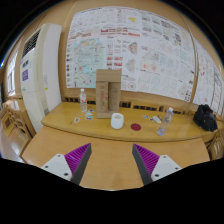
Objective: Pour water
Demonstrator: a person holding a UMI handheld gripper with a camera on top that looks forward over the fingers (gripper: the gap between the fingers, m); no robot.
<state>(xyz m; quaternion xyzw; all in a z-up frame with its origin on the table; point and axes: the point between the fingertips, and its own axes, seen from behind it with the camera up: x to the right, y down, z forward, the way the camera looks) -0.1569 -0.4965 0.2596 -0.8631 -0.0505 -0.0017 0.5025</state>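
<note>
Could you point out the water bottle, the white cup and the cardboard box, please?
water bottle [82, 101], gripper view, mid-body.
white cup [117, 120], gripper view, side wall.
cardboard box [108, 90], gripper view, front face.

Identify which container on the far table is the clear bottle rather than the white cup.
The clear bottle stands tall beside the cardboard box; the white cup is short, nearer the open claw.
</note>
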